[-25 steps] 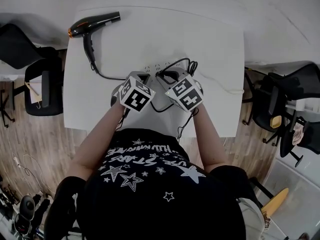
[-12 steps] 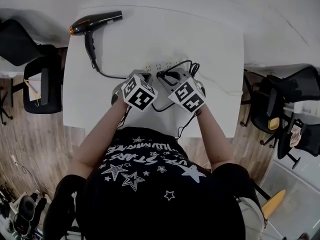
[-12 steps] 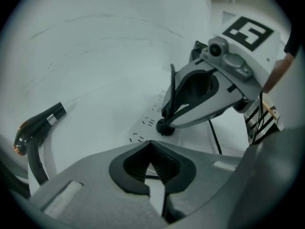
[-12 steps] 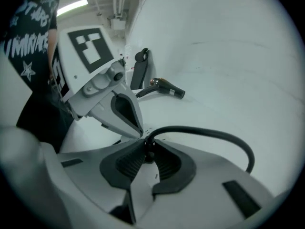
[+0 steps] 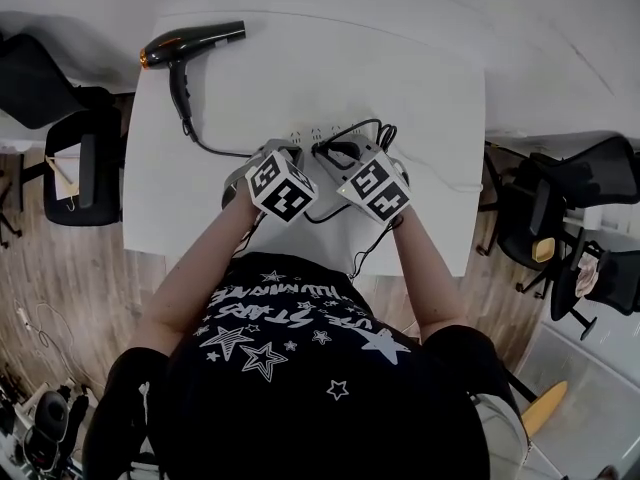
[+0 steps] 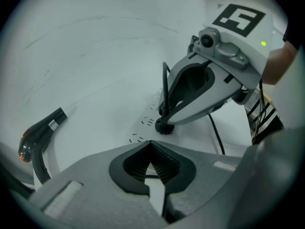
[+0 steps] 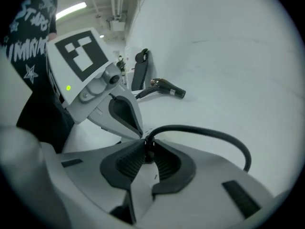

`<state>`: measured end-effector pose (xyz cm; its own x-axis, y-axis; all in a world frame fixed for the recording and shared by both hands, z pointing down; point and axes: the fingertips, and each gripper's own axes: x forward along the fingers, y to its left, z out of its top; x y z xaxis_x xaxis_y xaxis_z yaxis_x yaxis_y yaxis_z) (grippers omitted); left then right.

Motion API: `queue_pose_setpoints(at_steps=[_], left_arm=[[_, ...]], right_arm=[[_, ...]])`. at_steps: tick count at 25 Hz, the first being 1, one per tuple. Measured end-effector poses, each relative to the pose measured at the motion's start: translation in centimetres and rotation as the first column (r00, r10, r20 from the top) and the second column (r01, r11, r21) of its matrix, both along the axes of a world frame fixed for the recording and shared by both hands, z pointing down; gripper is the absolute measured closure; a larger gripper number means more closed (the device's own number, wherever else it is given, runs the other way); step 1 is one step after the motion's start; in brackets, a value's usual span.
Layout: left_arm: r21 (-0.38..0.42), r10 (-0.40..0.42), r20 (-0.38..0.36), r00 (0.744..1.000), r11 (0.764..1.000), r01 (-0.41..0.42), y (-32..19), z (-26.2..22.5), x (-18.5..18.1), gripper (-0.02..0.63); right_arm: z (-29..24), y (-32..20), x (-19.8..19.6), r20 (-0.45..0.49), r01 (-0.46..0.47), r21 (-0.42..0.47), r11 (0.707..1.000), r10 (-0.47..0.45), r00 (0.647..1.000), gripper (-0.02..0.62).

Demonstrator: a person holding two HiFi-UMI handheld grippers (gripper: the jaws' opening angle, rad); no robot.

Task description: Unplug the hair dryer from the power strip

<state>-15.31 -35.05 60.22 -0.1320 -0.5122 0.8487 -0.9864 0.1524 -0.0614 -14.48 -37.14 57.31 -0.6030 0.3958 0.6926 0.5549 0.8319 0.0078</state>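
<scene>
The plug (image 6: pixel 163 127) sits in the power strip (image 5: pixel 318 134), which lies around the middle of the white table (image 5: pixel 420 88). The right gripper (image 7: pixel 147 149) is clamped on that plug: its jaws have just been closing and the dark pads press on the plug from both sides. The black cord (image 7: pixel 209 135) arcs out above them. The cord runs across the table toward the far left corner, where the hair dryer (image 5: pixel 190 40) lies on its side, its barrel along the far edge and its handle pointing toward the near edge. The left gripper (image 6: pixel 151 144) is just beside the right one, at the end of the power strip. Its jaws meet at the tips, with nothing clearly caught between them. A person's bare forearms reach in from the table's near edge.
</scene>
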Motion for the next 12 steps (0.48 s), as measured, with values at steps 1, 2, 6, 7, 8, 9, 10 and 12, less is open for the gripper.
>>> queue_pose_setpoints(at_steps=[1, 2, 6, 7, 8, 9, 10, 12], left_arm=[[-0.005, 0.001, -0.009, 1.000, 1.000, -0.001, -0.03, 0.05, 0.02, 0.598], [-0.008, -0.001, -0.019, 1.000, 1.000, 0.001, -0.06, 0.08, 0.03, 0.598], [-0.012, 0.001, -0.043, 0.999, 1.000, -0.002, -0.17, -0.03, -0.05, 0.598], [-0.012, 0.000, -0.047, 0.999, 1.000, -0.001, -0.12, -0.06, -0.06, 0.598], [-0.012, -0.001, -0.048, 0.999, 1.000, 0.000, -0.07, -0.05, -0.04, 0.598], [-0.013, 0.000, -0.045, 0.999, 1.000, 0.000, -0.04, -0.03, 0.00, 0.598], [-0.014, 0.002, -0.041, 0.999, 1.000, -0.003, -0.06, 0.00, 0.04, 0.598], [-0.018, 0.009, -0.032, 0.999, 1.000, -0.009, -0.09, 0.03, 0.09, 0.598]], right_arm=[[-0.05, -0.15, -0.11, -0.006, -0.045, -0.044, 0.998, 0.045, 0.999, 0.528], [-0.10, -0.23, -0.18, -0.006, -0.077, -0.062, 0.995, 0.077, 0.997, 0.528], [-0.11, 0.10, -0.18, 0.036, -0.025, 0.069, 0.997, 0.022, 0.999, 0.528], [-0.07, 0.16, -0.17, 0.035, -0.011, 0.079, 0.997, 0.009, 0.999, 0.528], [0.01, 0.17, -0.14, 0.027, -0.007, 0.073, 0.997, 0.005, 1.000, 0.526], [0.10, 0.16, -0.10, 0.015, -0.008, 0.062, 0.998, 0.007, 1.000, 0.523], [0.20, 0.13, -0.07, 0.004, -0.009, 0.055, 0.998, 0.009, 1.000, 0.520], [0.40, 0.10, -0.12, -0.009, -0.014, 0.053, 0.998, 0.014, 1.000, 0.514]])
